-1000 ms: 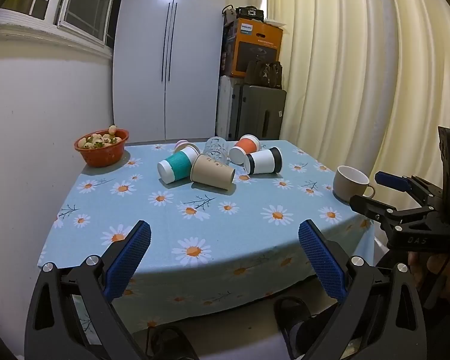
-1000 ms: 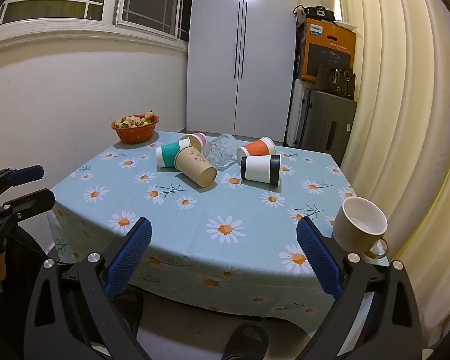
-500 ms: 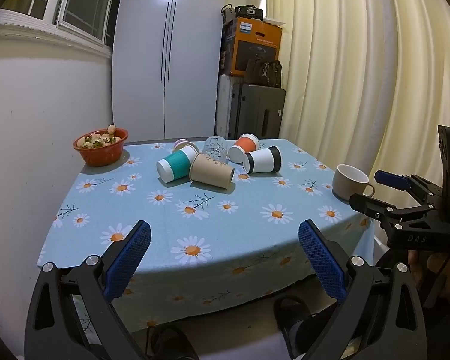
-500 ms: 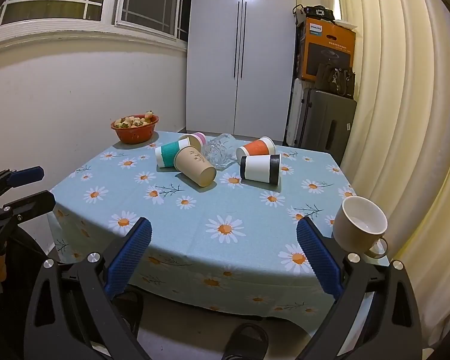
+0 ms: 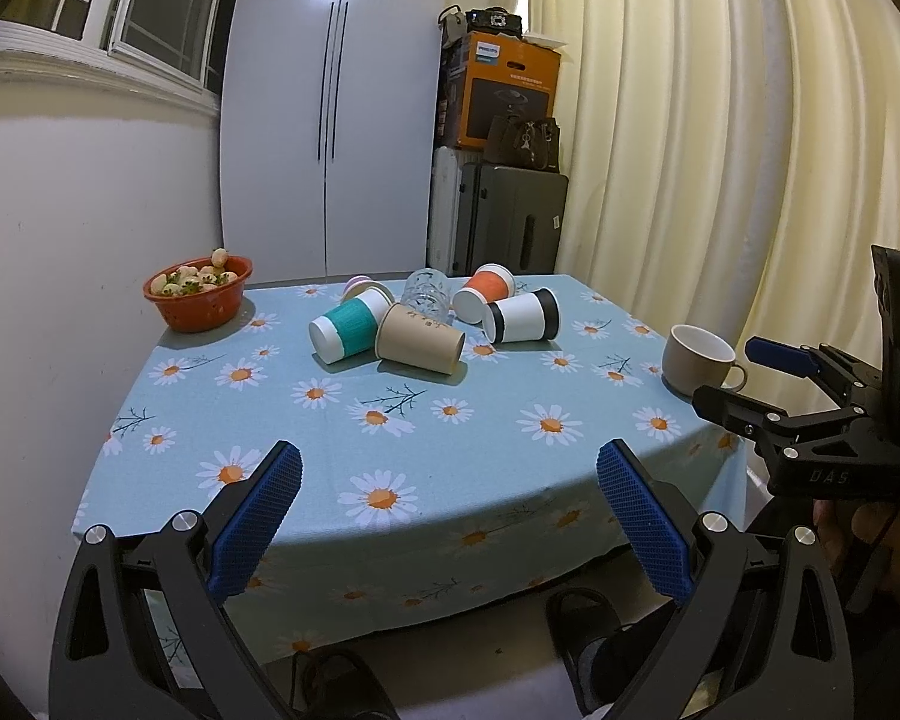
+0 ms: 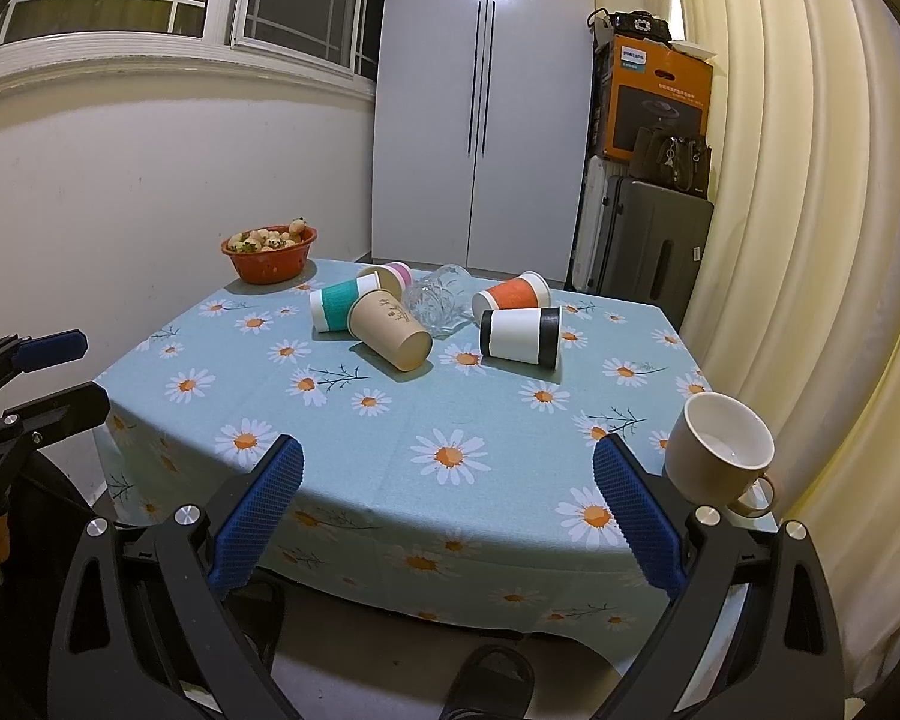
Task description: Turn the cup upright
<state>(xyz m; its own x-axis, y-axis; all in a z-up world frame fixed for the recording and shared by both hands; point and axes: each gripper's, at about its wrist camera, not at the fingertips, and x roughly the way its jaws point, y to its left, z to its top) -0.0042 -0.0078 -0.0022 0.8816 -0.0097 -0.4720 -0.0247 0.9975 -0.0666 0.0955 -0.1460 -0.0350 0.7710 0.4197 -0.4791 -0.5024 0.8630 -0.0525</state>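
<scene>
Both claws hang off the near table edge, jaws spread wide, nothing held: left gripper point(image 5: 449, 516), right gripper point(image 6: 447, 513). Toppled cups cluster at the far middle of the daisy tablecloth point(image 6: 450, 414), well apart from both claws: tan cup point(image 6: 390, 331), teal cup point(image 6: 339, 301), black-banded cup point(image 6: 522, 336), orange cup point(image 6: 513, 297), all on their sides. The glass point(image 6: 435, 297) lies between them, its outline hard to read. The pink cup point(image 6: 393, 273) is mostly hidden behind the teal one. The mug point(image 6: 720, 456) stands upright just beside the right claw's right finger. The red bowl point(image 5: 201, 297) sits at the far left corner.
</scene>
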